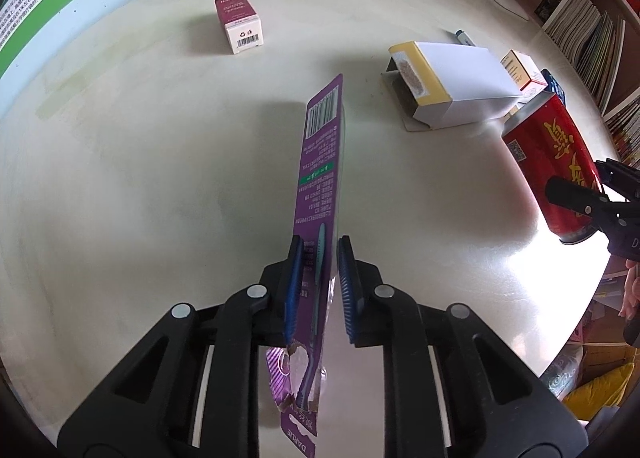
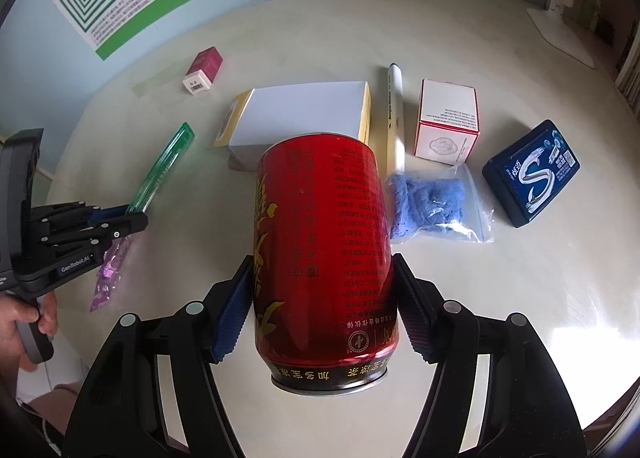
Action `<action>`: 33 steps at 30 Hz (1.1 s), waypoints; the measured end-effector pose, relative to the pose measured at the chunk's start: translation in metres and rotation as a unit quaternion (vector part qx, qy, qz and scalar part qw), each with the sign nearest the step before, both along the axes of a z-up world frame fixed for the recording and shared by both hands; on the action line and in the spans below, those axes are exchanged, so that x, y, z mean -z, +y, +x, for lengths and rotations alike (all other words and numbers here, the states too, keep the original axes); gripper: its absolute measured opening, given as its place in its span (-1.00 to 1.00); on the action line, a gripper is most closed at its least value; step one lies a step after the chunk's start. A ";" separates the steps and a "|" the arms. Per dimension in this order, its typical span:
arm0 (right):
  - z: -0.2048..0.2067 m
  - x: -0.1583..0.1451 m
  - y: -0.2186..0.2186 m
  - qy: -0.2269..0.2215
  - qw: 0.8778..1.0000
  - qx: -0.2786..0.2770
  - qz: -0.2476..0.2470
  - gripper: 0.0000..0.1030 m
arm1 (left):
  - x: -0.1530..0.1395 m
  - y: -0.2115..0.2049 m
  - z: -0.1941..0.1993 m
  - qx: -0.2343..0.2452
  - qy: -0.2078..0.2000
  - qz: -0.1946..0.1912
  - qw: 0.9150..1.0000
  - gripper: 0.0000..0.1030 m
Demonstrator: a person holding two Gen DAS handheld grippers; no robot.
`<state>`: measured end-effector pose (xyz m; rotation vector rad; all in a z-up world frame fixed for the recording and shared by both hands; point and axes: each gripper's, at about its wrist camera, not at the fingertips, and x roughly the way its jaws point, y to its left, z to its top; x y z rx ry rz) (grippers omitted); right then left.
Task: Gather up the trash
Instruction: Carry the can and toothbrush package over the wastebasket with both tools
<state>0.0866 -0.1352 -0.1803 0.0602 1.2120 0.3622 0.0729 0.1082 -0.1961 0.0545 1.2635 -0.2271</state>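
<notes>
Both tongs hold trash above the pale round counter (image 2: 520, 298).

The left tongs (image 1: 318, 290) are clenched on a flat purple toothbrush blister pack (image 1: 320, 162), gripped edge-on near its torn end, the barcode end sticking forward. The right tongs (image 2: 324, 306) grasp a red drink can with gold lettering (image 2: 324, 250) by its sides, its base toward the camera. Taking the can as landmark: just behind it lies a white carton with yellow ends (image 2: 300, 118); far behind on its left, a small maroon box (image 2: 204, 70). On its right lie a white pen (image 2: 395, 114), a white box with red edging (image 2: 448, 118), a clear bag of blue material (image 2: 432, 204) and a dark blue gum pack (image 2: 532, 172).
</notes>
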 end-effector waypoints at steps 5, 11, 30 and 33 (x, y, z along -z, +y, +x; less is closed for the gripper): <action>-0.004 -0.007 -0.005 -0.008 1.000 0.009 0.004 0.30 | -0.012 -0.005 -0.007 0.011 -0.004 -0.011 1.000 -0.77; -0.010 -0.013 -0.012 -0.014 1.000 0.021 0.012 0.30 | -0.014 -0.012 -0.011 0.014 -0.008 -0.010 1.000 -0.77; -0.079 -0.048 -0.106 -0.054 0.988 0.145 0.021 0.30 | -0.061 -0.099 -0.025 0.135 -0.040 -0.030 0.990 -0.77; -0.102 -0.048 -0.128 -0.054 0.982 0.180 0.019 0.30 | -0.062 -0.131 -0.035 0.178 -0.039 -0.029 0.983 -0.77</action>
